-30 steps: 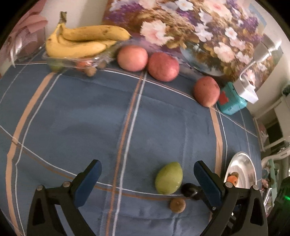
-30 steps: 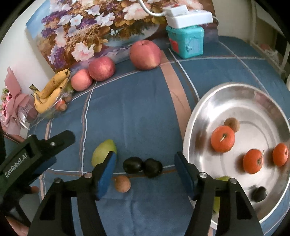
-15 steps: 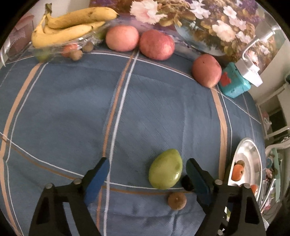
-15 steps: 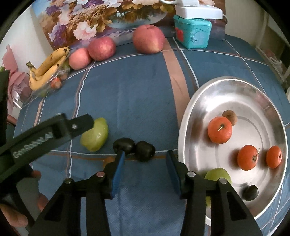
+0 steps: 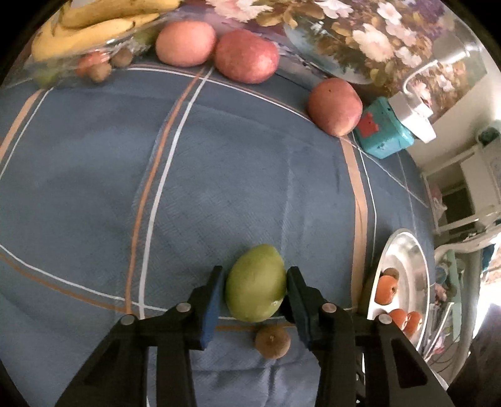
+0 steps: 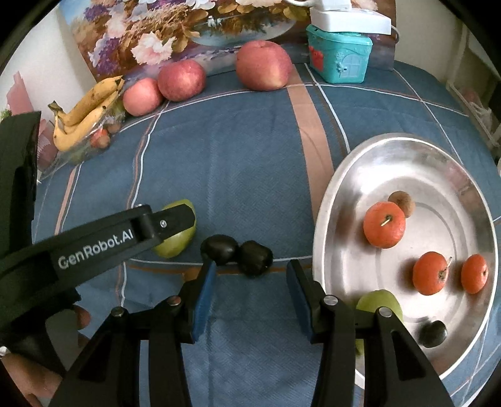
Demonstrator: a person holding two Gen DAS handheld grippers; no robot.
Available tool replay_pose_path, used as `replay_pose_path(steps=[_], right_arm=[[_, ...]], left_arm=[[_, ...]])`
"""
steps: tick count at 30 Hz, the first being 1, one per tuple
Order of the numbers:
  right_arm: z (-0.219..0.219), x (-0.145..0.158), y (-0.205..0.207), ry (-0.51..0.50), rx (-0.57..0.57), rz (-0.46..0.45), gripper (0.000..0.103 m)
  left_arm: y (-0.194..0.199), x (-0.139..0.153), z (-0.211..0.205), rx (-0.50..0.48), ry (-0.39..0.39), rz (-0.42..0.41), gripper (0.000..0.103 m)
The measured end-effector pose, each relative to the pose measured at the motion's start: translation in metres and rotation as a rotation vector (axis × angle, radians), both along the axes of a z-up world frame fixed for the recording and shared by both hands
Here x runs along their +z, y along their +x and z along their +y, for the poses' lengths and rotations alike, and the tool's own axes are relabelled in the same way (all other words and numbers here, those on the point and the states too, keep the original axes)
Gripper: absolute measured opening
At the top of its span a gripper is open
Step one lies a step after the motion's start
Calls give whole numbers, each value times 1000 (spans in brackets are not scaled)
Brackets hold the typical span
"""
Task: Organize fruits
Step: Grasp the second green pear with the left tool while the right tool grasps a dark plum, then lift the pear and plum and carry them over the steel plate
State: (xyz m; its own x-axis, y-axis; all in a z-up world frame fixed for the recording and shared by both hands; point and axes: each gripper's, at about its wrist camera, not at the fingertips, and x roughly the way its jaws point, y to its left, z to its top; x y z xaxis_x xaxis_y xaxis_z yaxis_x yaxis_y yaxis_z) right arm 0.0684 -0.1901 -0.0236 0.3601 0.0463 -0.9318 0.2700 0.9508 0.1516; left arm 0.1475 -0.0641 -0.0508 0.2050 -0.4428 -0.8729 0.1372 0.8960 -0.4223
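Note:
A green mango (image 5: 255, 283) lies on the blue checked cloth between the fingers of my left gripper (image 5: 255, 272). Its jaws are closing and both blue pads touch the mango's sides. In the right wrist view a finger (image 6: 175, 219) of that gripper crosses over the mango (image 6: 177, 244). Two dark plums (image 6: 219, 249) (image 6: 255, 258) lie side by side just ahead of my right gripper (image 6: 250, 266), which is open, pads clear of them. A small brown fruit (image 5: 272, 341) sits below the mango.
A silver tray (image 6: 438, 175) at right holds three oranges, a brown fruit, a green mango and a dark plum. At the back stand three apples (image 5: 247, 56), bananas (image 5: 94, 28), a teal box (image 5: 382, 131) and a flower painting. A hand (image 6: 18, 382) shows lower left.
My left gripper came down over the green mango and its jaws closed from wide open onto it. The right jaws narrowed and tilted closer to the two plums.

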Motion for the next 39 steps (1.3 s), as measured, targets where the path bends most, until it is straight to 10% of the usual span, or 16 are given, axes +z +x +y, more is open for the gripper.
replay_pose_path(steps=[11,39], right_arm=[[6,-16,3,-40,43,74,36],[-1,10,-3,0,47,-81,25]], left_arm=[[2,-1,11,43,-24,32,43],[-1,25,43,149,-51,5,43]])
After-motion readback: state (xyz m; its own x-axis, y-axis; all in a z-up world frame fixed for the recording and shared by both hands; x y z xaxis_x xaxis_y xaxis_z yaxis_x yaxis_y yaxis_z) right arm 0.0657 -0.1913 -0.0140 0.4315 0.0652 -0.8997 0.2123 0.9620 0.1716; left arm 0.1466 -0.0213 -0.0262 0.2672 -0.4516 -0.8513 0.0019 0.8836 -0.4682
